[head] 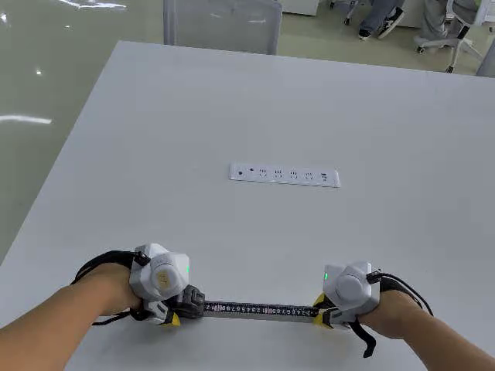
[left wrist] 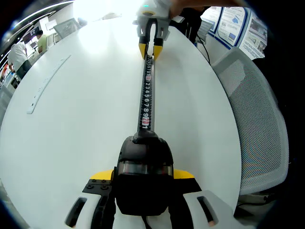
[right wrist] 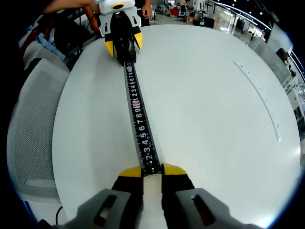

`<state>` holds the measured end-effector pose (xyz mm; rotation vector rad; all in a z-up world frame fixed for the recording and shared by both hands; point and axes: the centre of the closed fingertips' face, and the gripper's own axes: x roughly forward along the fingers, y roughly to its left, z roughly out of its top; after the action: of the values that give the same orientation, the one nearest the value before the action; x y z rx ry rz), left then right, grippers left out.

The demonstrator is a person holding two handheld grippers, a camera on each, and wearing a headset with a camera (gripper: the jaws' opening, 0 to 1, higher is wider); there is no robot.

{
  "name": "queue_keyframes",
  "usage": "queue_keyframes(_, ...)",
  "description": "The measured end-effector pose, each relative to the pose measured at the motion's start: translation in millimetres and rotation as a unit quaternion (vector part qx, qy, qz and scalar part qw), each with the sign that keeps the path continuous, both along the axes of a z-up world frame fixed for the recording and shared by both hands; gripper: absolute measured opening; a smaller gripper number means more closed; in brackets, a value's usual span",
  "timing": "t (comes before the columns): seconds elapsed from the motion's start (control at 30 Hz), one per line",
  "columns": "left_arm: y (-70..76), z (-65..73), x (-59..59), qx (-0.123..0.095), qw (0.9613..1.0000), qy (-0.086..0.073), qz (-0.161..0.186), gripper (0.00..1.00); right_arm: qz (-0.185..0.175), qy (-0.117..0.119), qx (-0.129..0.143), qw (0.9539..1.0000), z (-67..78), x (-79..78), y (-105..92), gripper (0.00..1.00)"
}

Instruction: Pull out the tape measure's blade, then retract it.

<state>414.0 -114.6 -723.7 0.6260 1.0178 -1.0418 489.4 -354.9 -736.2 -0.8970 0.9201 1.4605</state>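
The black tape measure case sits between the jaws of my left gripper, which is shut on it; in the head view the case is at the table's near edge beside the left gripper. Its blade runs flat along the table to my right gripper. In the right gripper view the blade shows black numbers, and the right gripper is shut on its end tip. The left gripper view shows the blade stretching away to the right gripper.
A white power strip lies in the middle of the white table. A grey mesh chair stands close to the table's near edge. Another chair back is at the far edge. Seated people are far back right.
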Motion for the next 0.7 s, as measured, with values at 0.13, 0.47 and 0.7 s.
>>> queue_keyframes(0.13, -0.1, 0.0, 0.3, 0.000, 1.0000, 0.000, 0.000, 0.40, -0.004, 0.001, 0.000, 1.0000, 0.7, 0.8, -2.5, 0.12)
queue_keyframes(0.47, -0.4, -0.2, 0.8, -0.001, 1.0000, -0.001, 0.001, 0.40, -0.002, -0.001, -0.005, 1.0000, -0.5, 0.7, -1.3, 0.13)
queue_keyframes(0.7, -0.6, -0.2, 1.2, -0.002, 1.0000, -0.002, 0.001, 0.40, -0.001, 0.000, -0.010, 1.0000, -0.2, 0.3, -1.0, 0.13)
